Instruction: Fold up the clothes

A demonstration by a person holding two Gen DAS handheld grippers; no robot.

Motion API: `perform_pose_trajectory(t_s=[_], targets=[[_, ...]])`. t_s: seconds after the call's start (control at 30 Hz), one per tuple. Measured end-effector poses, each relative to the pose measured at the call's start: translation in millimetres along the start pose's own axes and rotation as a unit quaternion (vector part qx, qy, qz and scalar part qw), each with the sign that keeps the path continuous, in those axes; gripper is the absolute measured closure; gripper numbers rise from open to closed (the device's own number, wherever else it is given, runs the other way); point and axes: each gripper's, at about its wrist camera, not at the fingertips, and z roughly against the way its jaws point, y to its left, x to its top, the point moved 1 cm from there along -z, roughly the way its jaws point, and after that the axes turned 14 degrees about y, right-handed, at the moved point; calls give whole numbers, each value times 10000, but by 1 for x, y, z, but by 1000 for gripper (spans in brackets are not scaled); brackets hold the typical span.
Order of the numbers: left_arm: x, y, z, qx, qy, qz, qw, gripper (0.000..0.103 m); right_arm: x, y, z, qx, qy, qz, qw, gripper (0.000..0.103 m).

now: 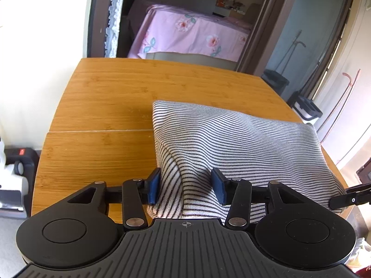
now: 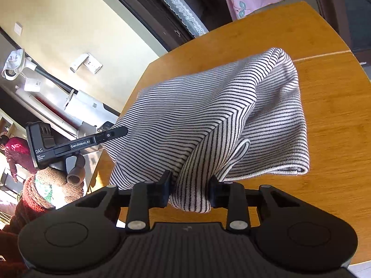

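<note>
A white garment with thin black stripes (image 1: 236, 139) lies partly folded on the wooden table (image 1: 104, 92). My left gripper (image 1: 187, 186) has its blue pads set apart with a bunched near edge of the garment between them. My right gripper (image 2: 189, 191) has its black jaws on both sides of a bunched corner of the same garment (image 2: 208, 115), which is lifted and draped from it. The left gripper also shows in the right wrist view (image 2: 69, 143) at the garment's left edge. The right gripper's tip shows at the right edge of the left wrist view (image 1: 350, 197).
The table's left and far edges drop off to the floor. A doorway (image 1: 185, 18) with a pink floral cloth (image 1: 190, 32) lies beyond the table. A white appliance (image 1: 11, 183) stands on the floor at the left. Dark bins (image 1: 306, 108) stand at the right.
</note>
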Motion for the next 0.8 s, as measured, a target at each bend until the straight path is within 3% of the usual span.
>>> perform_pose_trajectory(t_s=[0.1,0.17,0.23,0.33,0.5,0.53,0.6,0.67,0.7,0.77,0.8], targets=[[3,-2,4,2,-36,-43,10000,60,19,16,25,-311,-455,550,9970,81],[8,-4,9,-17,-106,-90,9999,63,38,27,41,-600,-884,985,9894,88],[14,-8,16,-30,-253,-145,9996,65,52,31,51,-798,-1193,1220,9821,88],[23,-16,26,-31,-507,-254,9984,66,66,23,50,-981,-1255,1172,9803,88],[30,-24,23,-52,-507,-273,9983,66,53,-9,31,-1055,-847,680,9885,85],[29,-25,21,-42,-473,-276,9985,65,49,-16,28,-1033,-774,558,9901,83],[28,-26,16,-62,-407,-235,9989,64,42,-26,27,-1003,-743,339,9916,68],[27,-23,12,-160,-362,-42,9992,54,37,-34,29,-970,-764,169,9922,63],[26,-20,10,-230,-347,82,9991,45,36,-36,32,-952,-803,117,9921,58],[22,-12,9,-486,-437,429,9969,19,34,-40,38,-915,-882,12,9919,45],[19,-8,10,-637,-517,610,9948,1,33,-42,41,-896,-921,-40,9917,41]])
